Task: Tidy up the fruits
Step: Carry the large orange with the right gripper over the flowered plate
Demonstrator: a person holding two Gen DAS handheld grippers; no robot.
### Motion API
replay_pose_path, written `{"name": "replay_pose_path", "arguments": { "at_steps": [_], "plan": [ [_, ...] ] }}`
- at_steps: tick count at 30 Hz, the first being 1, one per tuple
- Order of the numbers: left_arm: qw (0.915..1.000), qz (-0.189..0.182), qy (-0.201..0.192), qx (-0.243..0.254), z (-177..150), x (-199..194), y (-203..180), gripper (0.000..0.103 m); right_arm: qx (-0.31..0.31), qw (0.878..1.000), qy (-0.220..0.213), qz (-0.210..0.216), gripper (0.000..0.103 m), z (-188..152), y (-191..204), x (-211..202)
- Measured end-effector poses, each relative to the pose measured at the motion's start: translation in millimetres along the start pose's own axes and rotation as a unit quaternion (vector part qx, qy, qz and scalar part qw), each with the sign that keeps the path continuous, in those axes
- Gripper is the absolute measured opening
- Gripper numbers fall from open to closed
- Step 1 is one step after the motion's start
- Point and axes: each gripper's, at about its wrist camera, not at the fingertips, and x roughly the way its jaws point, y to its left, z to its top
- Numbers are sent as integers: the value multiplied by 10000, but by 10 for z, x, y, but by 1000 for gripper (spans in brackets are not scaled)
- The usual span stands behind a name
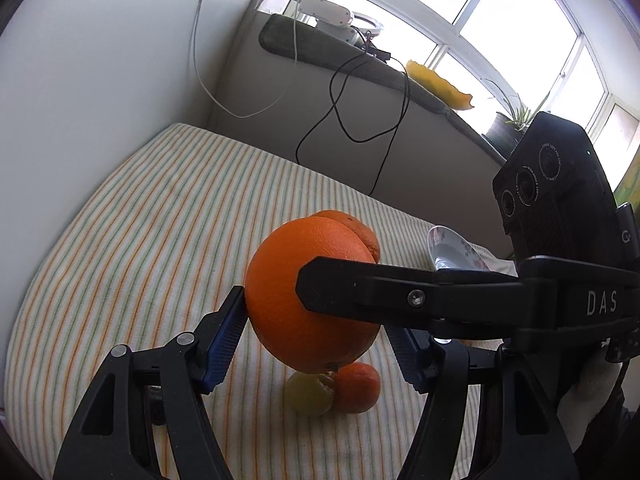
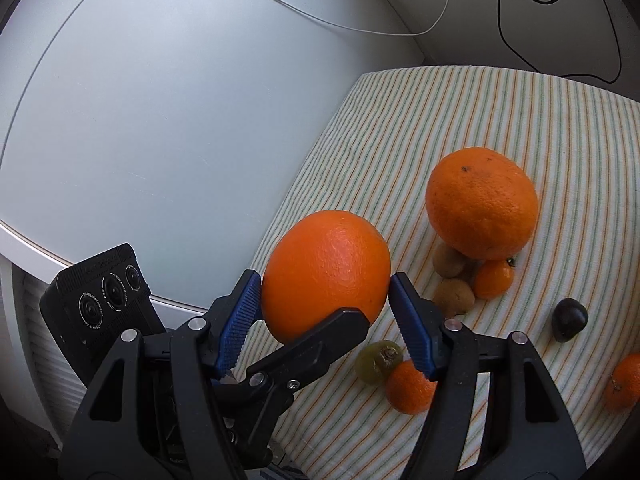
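Large round orange: heavy, firm, dimpled, roll-prone. Pinched across its widest girth by right gripper fingers; left gripper fingers touching too, apparently clamped.

Both wrist views look down close over the striped cloth; they share the held orange at 6 o'clock, seemingly from opposite sides.
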Motion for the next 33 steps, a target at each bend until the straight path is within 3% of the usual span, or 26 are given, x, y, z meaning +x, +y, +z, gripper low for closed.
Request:
{"name": "replay_pose_path", "arguments": {
  "at_steps": [17,33],
  "plan": [
    [9984,-315,81,461,-22,313,-810,66,245,9985,-464,-155,69,-80,-472,-721],
    [9947,-664,353,705,15,914,-1493,66,687,9931,-879,-369,69,-94,-1191,-1364]
  ]
}}
